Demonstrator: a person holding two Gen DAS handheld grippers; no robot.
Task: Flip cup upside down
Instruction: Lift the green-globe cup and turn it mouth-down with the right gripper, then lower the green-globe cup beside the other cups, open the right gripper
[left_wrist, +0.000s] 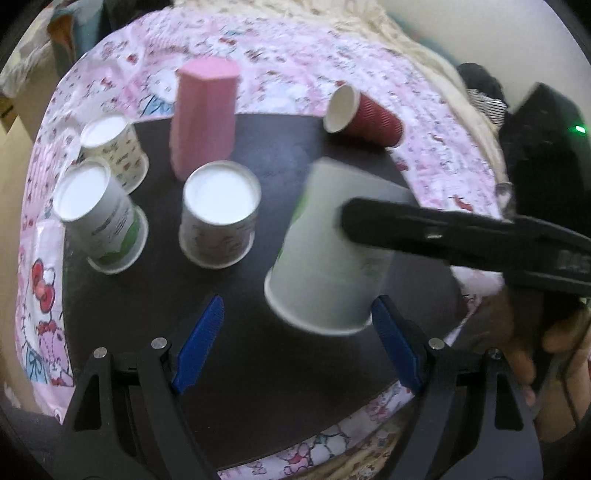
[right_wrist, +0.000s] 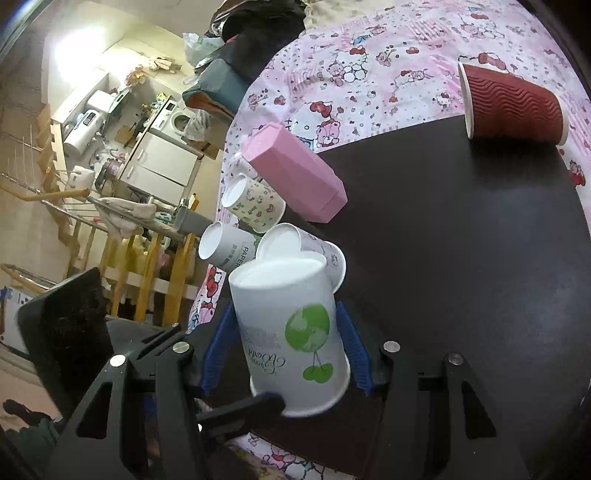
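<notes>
A white paper cup with a green print (right_wrist: 295, 332) is upside down and tilted, its rim just above the dark round tray (right_wrist: 461, 240). My right gripper (right_wrist: 286, 343) is shut on it, blue pads on both sides. In the left wrist view the same cup (left_wrist: 332, 254) is blurred, with the right gripper's black finger (left_wrist: 424, 229) across it. My left gripper (left_wrist: 295, 343) is open and empty, its right pad close beside the cup's rim.
On the tray (left_wrist: 258, 369) stand three upside-down white cups (left_wrist: 219, 214) (left_wrist: 99, 214) (left_wrist: 114, 151) and an upside-down pink cup (left_wrist: 203, 114). A red ribbed cup (left_wrist: 364, 116) lies on its side at the tray's far edge. A pink patterned cloth (left_wrist: 295, 55) lies beneath.
</notes>
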